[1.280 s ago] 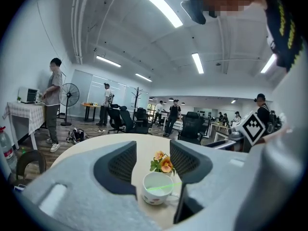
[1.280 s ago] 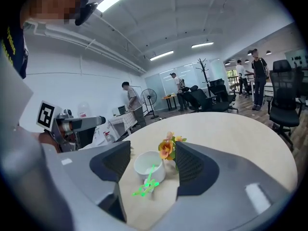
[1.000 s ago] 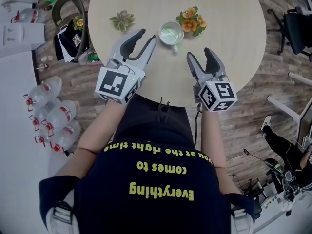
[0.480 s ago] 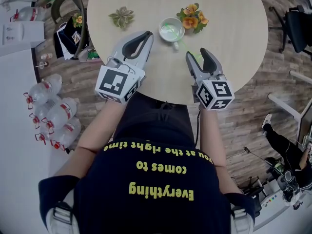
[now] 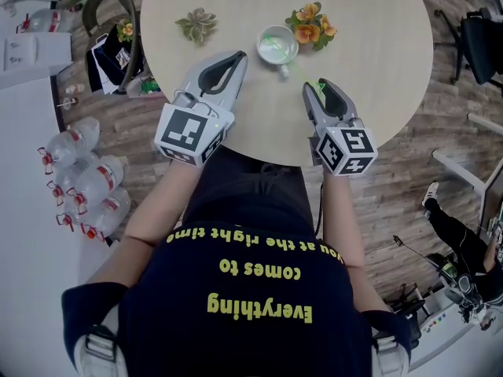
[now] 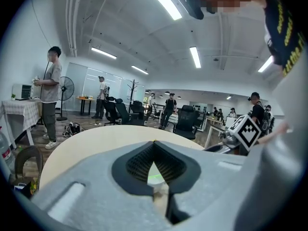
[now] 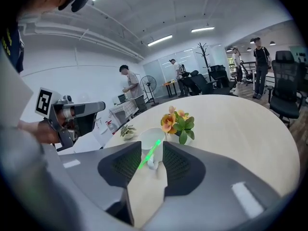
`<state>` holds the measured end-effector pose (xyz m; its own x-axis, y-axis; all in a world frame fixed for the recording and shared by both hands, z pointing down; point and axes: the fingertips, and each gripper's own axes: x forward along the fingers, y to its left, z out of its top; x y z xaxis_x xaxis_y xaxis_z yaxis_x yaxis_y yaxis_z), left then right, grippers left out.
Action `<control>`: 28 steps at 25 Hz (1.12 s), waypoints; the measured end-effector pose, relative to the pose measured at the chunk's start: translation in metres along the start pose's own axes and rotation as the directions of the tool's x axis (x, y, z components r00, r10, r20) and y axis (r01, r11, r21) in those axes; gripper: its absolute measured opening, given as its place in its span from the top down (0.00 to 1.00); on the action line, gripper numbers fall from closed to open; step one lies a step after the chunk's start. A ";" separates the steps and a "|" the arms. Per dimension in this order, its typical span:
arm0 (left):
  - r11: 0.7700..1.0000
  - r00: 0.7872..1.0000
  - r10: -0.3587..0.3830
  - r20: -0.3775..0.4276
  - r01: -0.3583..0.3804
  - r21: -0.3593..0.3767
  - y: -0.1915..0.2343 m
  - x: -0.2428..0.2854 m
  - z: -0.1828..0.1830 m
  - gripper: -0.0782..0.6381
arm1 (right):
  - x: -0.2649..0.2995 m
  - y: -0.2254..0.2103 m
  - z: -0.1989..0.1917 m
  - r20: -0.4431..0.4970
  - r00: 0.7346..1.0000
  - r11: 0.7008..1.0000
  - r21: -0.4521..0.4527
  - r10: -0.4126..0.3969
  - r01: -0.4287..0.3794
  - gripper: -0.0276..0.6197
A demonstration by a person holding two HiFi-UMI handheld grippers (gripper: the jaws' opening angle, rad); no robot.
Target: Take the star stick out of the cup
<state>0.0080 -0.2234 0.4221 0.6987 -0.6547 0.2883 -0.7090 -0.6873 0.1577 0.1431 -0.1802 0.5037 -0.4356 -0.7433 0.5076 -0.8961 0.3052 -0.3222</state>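
Observation:
A white cup [image 5: 277, 45] stands on the round wooden table [image 5: 369, 61], and a green star stick [image 5: 272, 49] leans inside it. My left gripper [image 5: 238, 56] hovers just left of the cup, shut and empty. My right gripper [image 5: 318, 85] sits to the cup's lower right, apart from it; its jaws are closing with nothing between them. In the right gripper view the cup [image 7: 153, 137] and the slanted green stick [image 7: 150, 153] show beyond the gap of that gripper [image 7: 151, 144]. In the left gripper view the left gripper [image 6: 154, 143] has its tips together, with a sliver of the cup [image 6: 155, 178] below them.
Orange flowers [image 5: 309, 28] stand right beside the cup's far right side, and a small succulent [image 5: 196, 27] sits to its left. Water bottles [image 5: 82, 183] and a chair [image 5: 110, 10] are on the floor at the left. Several people stand in the room beyond the table.
The left jaws went from partly open to fully closed. The right jaws narrowed from wide open. Both grippers stayed near the cup, with only a small shift.

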 end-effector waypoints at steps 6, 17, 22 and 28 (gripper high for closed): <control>1.000 1.000 0.001 0.011 -0.001 -0.001 -0.001 -0.004 0.003 0.89 | -0.003 0.000 0.002 0.008 1.000 1.000 -0.014 -0.022 0.023 0.82; 1.000 1.000 0.011 0.026 -0.011 0.001 0.002 -0.012 0.006 0.89 | -0.006 0.002 0.009 0.028 0.999 0.998 -0.037 -0.040 0.041 0.91; 1.000 0.999 0.016 0.038 -0.016 0.005 0.001 -0.016 0.010 0.89 | -0.009 0.006 0.013 0.027 0.999 0.998 -0.051 -0.033 0.034 0.91; 1.000 0.998 0.022 0.055 -0.023 0.011 0.001 -0.021 0.016 0.89 | -0.016 0.008 0.018 0.030 0.999 0.998 -0.063 -0.028 0.030 0.91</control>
<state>-0.0057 -0.2155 0.4010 0.6872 -0.6859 0.2394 -0.7236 -0.6757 0.1408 0.1444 -0.1769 0.4783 -0.4079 -0.7692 0.4919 -0.9121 0.3197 -0.2565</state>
